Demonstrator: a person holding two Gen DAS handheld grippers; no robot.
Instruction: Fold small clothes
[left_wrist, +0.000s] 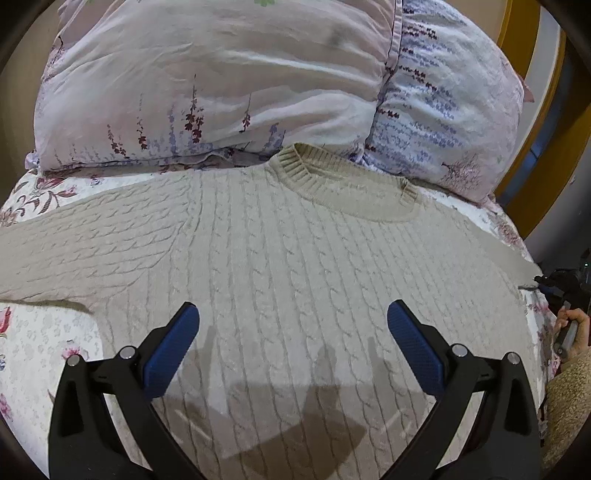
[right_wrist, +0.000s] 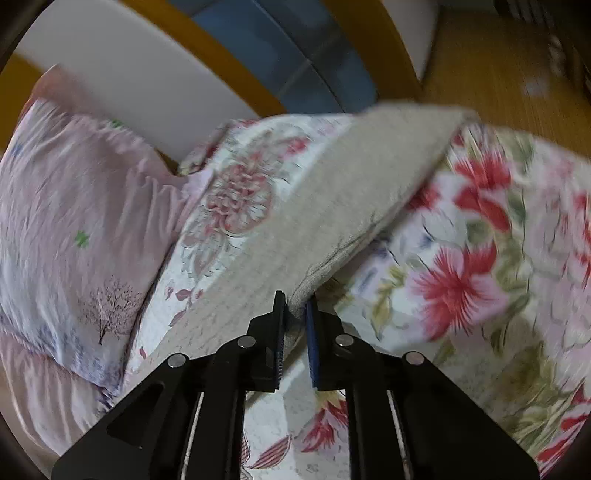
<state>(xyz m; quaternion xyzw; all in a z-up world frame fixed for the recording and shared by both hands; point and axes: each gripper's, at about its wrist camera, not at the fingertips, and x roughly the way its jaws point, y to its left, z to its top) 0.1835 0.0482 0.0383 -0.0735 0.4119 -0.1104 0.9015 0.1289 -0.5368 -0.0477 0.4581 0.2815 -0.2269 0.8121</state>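
Note:
A cream cable-knit sweater (left_wrist: 280, 258) lies spread flat on the flowered bedspread (left_wrist: 40, 343), its ribbed neck (left_wrist: 314, 173) toward the pillows. My left gripper (left_wrist: 293, 317) hovers open over the sweater's body, blue pads wide apart with nothing between them. In the right wrist view the sweater's sleeve (right_wrist: 354, 184) runs away from the camera, and my right gripper (right_wrist: 295, 306) is shut on the sleeve's edge, the knit pinched between the blue pads. In the left wrist view the right gripper (left_wrist: 565, 284) shows at the sweater's right edge, with a hand (left_wrist: 574, 328) on its handle.
Two pale flowered pillows (left_wrist: 221, 81) are stacked at the head of the bed, just behind the sweater's neck. A yellow wooden bed frame (right_wrist: 229, 59) and a wooden floor (right_wrist: 491, 74) lie beyond the bed's edge. Bare bedspread (right_wrist: 480, 258) stretches to the right of the sleeve.

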